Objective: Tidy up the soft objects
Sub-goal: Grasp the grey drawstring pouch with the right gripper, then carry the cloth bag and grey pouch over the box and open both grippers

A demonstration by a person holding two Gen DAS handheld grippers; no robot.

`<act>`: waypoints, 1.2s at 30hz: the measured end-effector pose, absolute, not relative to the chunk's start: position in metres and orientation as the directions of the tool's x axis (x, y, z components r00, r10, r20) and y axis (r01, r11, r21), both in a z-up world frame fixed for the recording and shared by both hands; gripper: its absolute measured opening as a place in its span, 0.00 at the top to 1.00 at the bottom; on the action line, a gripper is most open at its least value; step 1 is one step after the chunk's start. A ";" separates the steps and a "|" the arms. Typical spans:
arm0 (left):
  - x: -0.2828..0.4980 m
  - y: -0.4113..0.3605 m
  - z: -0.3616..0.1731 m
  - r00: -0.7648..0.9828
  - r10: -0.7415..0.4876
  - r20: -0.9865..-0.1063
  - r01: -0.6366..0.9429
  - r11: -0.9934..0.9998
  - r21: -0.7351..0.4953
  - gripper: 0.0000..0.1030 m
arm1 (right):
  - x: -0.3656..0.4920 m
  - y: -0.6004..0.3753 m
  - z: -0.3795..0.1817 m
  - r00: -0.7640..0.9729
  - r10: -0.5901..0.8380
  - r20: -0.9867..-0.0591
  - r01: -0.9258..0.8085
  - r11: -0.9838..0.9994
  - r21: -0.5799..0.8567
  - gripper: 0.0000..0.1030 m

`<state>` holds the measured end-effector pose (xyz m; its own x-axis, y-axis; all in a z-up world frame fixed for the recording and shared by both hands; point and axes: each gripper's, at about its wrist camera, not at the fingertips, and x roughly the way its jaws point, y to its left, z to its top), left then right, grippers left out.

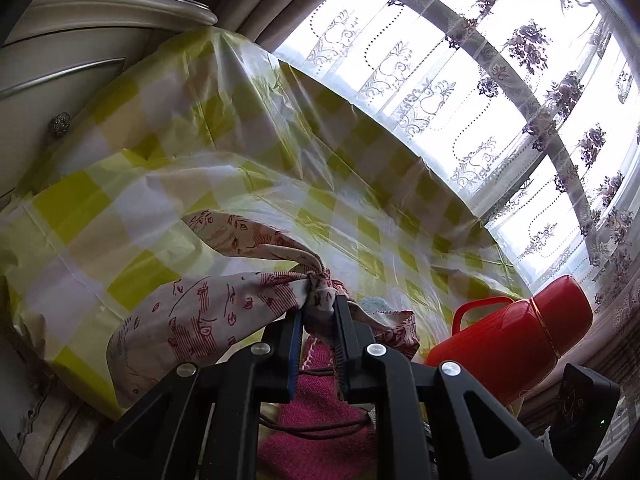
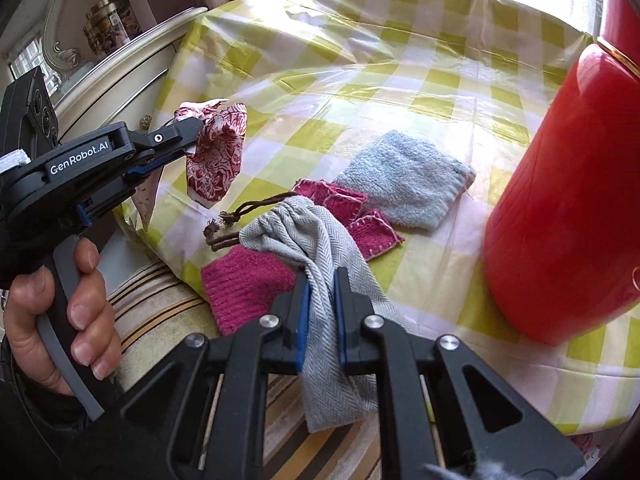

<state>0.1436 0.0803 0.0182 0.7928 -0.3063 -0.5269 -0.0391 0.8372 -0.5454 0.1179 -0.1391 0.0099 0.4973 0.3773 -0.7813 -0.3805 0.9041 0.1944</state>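
Observation:
My left gripper is shut on a red-and-white patterned cloth and holds it hanging above the table; the gripper and the cloth also show at the left of the right wrist view. My right gripper is shut on a grey herringbone drawstring bag at the table's near edge. A pink knitted piece lies under the bag. Smaller pink knitted squares and a light blue fuzzy cloth lie further in.
The table carries a yellow-green checked plastic cover. A large red thermos jug stands close at the right; it also shows in the left wrist view. A cream cabinet stands left of the table. A striped seat is below.

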 end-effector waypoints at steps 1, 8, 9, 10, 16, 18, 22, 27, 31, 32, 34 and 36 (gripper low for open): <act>0.143 0.078 0.020 0.792 -0.308 -0.527 -0.035 0.839 -0.542 0.85 | 0.117 -0.144 0.010 0.502 0.373 -0.780 -0.370 0.908 0.197 0.86; 0.127 0.060 0.028 0.781 -0.338 -0.525 0.012 0.849 -0.529 0.85 | 0.093 -0.179 0.017 0.535 0.345 -0.771 -0.302 0.931 0.206 0.86; 0.124 0.057 0.029 0.779 -0.343 -0.524 0.021 0.850 -0.526 0.85 | 0.090 -0.184 0.018 0.540 0.340 -0.770 -0.292 0.934 0.207 0.86; 0.122 0.053 0.030 0.777 -0.350 -0.524 0.030 0.851 -0.524 0.85 | 0.087 -0.188 0.019 0.545 0.335 -0.768 -0.282 0.937 0.208 0.86; 0.109 0.028 0.037 0.756 -0.394 -0.522 0.093 0.855 -0.511 0.85 | 0.069 -0.214 0.025 0.576 0.270 -0.772 -0.215 0.961 0.175 0.86; 0.105 0.018 0.039 0.746 -0.412 -0.523 0.115 0.854 -0.508 0.85 | 0.063 -0.222 0.027 0.586 0.245 -0.773 -0.192 0.968 0.161 0.86; 0.098 -0.003 0.044 0.726 -0.443 -0.526 0.162 0.853 -0.496 0.85 | 0.053 -0.239 0.030 0.603 0.187 -0.776 -0.141 0.982 0.127 0.86; 0.090 -0.029 0.048 0.694 -0.484 -0.532 0.216 0.846 -0.488 0.85 | 0.040 -0.264 0.035 0.620 0.144 -0.771 -0.087 0.990 0.115 0.86; 0.083 -0.053 0.052 0.663 -0.524 -0.535 0.267 0.833 -0.485 0.85 | 0.026 -0.290 0.039 0.636 0.117 -0.763 -0.041 0.992 0.118 0.86; 0.081 -0.059 0.053 0.655 -0.534 -0.535 0.282 0.829 -0.483 0.85 | 0.022 -0.296 0.040 0.639 0.108 -0.761 -0.026 0.993 0.119 0.86; 0.076 -0.073 0.055 0.637 -0.557 -0.533 0.315 0.819 -0.480 0.85 | 0.014 -0.309 0.042 0.646 0.089 -0.758 0.004 0.993 0.119 0.86; 0.072 -0.088 0.058 0.616 -0.579 -0.533 0.348 0.808 -0.475 0.85 | 0.005 -0.323 0.044 0.652 0.068 -0.755 0.032 0.993 0.118 0.86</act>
